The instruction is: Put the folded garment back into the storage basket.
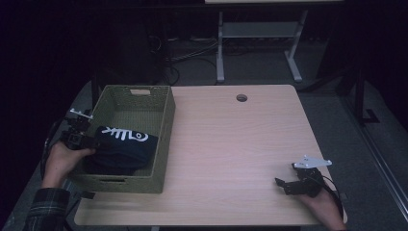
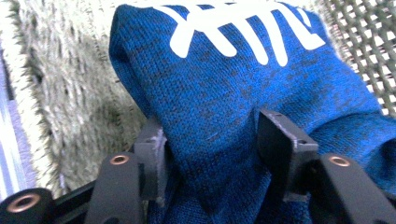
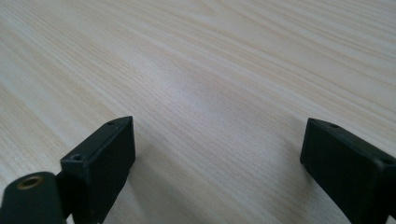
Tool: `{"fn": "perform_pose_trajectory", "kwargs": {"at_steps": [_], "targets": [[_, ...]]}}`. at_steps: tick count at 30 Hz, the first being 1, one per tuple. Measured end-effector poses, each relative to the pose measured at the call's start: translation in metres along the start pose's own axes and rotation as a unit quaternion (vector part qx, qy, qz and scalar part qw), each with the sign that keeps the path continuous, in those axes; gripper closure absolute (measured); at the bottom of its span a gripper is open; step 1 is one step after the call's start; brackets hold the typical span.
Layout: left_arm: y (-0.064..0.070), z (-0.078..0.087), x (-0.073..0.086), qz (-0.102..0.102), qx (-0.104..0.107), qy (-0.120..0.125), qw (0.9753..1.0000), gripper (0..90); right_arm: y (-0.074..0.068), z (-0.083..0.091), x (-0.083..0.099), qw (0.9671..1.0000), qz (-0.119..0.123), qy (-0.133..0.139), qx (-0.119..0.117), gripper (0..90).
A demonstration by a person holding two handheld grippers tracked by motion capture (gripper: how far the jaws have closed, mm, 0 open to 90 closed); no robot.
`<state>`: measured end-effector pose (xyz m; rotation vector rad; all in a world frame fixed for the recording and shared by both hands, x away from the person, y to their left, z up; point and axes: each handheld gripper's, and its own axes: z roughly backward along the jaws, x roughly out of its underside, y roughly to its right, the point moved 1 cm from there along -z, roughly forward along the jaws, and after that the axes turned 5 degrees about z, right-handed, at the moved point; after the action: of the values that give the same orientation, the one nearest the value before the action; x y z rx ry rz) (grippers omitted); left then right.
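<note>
While left claw (image 2: 210, 154) pinches blue garment (image 1: 126, 144), long axis spans basket (image 1: 166, 139); right claw (image 3: 217, 163) wide, empty.

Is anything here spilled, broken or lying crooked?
Nothing stands out. The blue knit garment sits bundled in the woven basket, pinched by the left gripper. The right gripper rests open on the bare table.

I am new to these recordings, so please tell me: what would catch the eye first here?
First, the dark blue knitted garment with a white fishbone print, lying in the green woven basket at the table's left edge. The left gripper is clamped on a fold of it. The right gripper hovers open over the bare wooden table.
</note>
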<state>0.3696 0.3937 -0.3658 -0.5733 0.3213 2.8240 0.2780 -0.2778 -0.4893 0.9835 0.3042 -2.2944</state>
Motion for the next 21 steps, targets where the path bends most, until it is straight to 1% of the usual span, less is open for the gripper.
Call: {"fn": "perform_pose_trajectory", "kwargs": {"at_steps": [4,7,9,10,12,15,16,19,21], "targets": [[0.0,0.001,0.001,0.003,-0.014,0.005,0.9999,40.0,0.0,0.0,0.0,1.0,-0.001,0.0,0.0,9.7],[0.0,0.006,0.001,0.006,-0.022,0.015,0.9996,37.7,0.0,0.0,0.0,1.0,0.0,0.0,0.0,9.7],[-0.001,0.009,0.001,0.007,-0.029,0.017,0.9994,36.6,0.0,0.0,0.0,1.0,0.0,0.0,0.0,9.7],[0.0,0.012,0.001,0.008,-0.03,0.023,0.9993,35.7,0.0,0.0,0.0,1.0,0.0,0.0,0.0,9.7],[0.0,0.016,0.001,0.006,-0.027,0.03,0.9992,35.6,0.0,0.0,0.0,1.0,0.0,0.0,0.0,9.7],[0.007,0.021,0.0,0.001,-0.022,0.042,0.9989,33.9,0.0,0.0,0.0,1.0,0.0,0.0,0.0,9.7],[0.011,0.023,-0.001,-0.005,-0.018,0.047,0.9987,33.2,0.0,0.0,0.0,1.0,0.0,0.0,0.0,9.7],[0.021,0.024,-0.004,-0.014,-0.007,0.052,0.9985,32.7,0.0,0.0,0.0,1.0,0.0,0.0,0.0,9.7],[0.031,0.024,-0.008,-0.022,-0.003,0.057,0.9981,31.8,0.0,0.0,0.0,1.0,0.0,0.0,0.0,9.7]]}}
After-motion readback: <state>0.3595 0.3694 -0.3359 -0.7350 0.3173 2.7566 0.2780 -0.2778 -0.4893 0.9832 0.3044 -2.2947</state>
